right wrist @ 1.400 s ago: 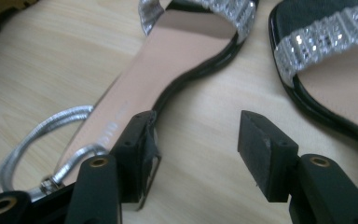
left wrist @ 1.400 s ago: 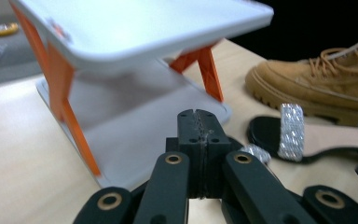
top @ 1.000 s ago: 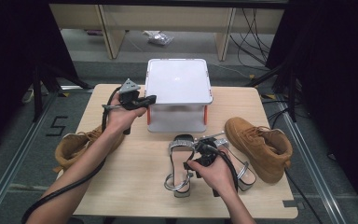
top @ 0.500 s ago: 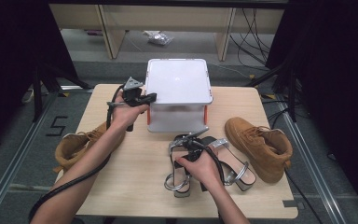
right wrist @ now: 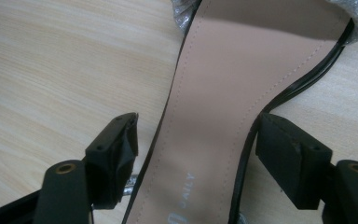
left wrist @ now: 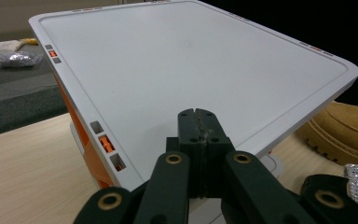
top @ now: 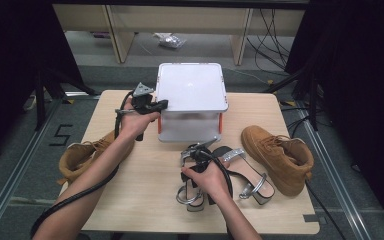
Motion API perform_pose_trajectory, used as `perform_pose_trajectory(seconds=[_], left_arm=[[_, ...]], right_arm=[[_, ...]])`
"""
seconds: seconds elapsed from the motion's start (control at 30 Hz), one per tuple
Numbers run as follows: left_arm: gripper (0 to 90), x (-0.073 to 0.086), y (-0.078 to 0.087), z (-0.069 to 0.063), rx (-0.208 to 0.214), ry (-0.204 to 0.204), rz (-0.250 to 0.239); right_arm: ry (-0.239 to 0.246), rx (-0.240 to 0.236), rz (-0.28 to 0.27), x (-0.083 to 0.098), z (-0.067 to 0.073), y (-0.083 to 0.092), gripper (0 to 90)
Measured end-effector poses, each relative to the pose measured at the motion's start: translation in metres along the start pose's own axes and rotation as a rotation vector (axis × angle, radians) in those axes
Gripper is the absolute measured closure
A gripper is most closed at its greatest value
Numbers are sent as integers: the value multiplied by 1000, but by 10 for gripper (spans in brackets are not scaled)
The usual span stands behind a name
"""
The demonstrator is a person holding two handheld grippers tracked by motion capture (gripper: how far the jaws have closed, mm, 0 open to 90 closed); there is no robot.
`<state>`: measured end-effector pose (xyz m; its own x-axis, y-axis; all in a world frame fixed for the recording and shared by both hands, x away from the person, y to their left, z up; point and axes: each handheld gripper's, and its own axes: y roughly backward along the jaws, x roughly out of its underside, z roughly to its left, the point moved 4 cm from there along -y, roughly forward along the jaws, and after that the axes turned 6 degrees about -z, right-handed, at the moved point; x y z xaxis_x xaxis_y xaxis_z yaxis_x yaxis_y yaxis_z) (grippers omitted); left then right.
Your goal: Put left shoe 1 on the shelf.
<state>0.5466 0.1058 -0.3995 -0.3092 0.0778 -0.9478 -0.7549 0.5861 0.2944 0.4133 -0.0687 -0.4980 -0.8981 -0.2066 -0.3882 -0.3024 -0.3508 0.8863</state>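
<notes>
Right hand-held gripper (right wrist: pixel 196 154): jaws just opened wide, straddling sandal (right wrist: pixel 223 107) insole, no grip. Left hand-held gripper (left wrist: pixel 198 123): closed, empty, over white box lid (left wrist: pixel 177 65).

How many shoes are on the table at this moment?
4: a tan boot at the left edge, a tan boot at the right, and two silver-strapped sandals in front of the box, one under the right hand, one beside it.

matt tan leather-look sandal insole (right wrist: pixel 223 102), wood-grain table (right wrist: pixel 51 70).
</notes>
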Motion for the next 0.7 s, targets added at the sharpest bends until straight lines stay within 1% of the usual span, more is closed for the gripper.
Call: perform_pose_trajectory(seconds=[0.03,0.07,0.13,0.17,0.2,0.23,0.27,0.33,0.37,0.4,0.43,0.5,0.53,0.57,0.6,0.63,0.67,0.7], left_arm=[[893,0,0,0,0,0,0],[893,0,0,0,-1,-1,0],[893,0,0,0,-1,2,-1],[893,0,0,0,0,2,-2],[893,0,0,0,0,2,-2],[893,0,0,0,0,2,-1],[893,0,0,0,0,2,-1],[893,0,0,0,1,0,2],[893,0,0,0,1,1,3],[893,0,0,0,1,1,3],[893,0,0,0,1,2,2],[893,0,0,0,7,8,0],[893,0,0,0,7,8,0],[893,0,0,0,7,12,-3],[893,0,0,1,7,8,1],[893,0,0,1,7,8,2],[893,0,0,1,7,8,2],[893,0,0,1,8,7,4]], right_arm=[[0,0,0,0,0,0,301],[-34,20,27,-1,2,1,296],[-34,19,20,-2,2,-2,284],[-57,20,60,-1,4,-1,279],[-28,23,34,-3,3,-3,275],[-67,33,50,-2,7,-2,274],[-67,33,50,-2,7,-2,274],[-31,31,61,-4,4,-5,265],[-61,39,85,-4,6,-3,265],[-61,39,85,-4,6,-3,265],[-75,50,84,-5,7,-5,266],[-78,56,85,-5,7,-6,265],[-78,56,85,-5,7,-6,265],[-74,59,125,-5,5,-6,269],[-74,59,125,-5,5,-6,269],[-47,54,135,-3,2,-10,270],[-47,54,135,-3,2,-10,270],[-24,43,148,-2,-1,-14,270]])
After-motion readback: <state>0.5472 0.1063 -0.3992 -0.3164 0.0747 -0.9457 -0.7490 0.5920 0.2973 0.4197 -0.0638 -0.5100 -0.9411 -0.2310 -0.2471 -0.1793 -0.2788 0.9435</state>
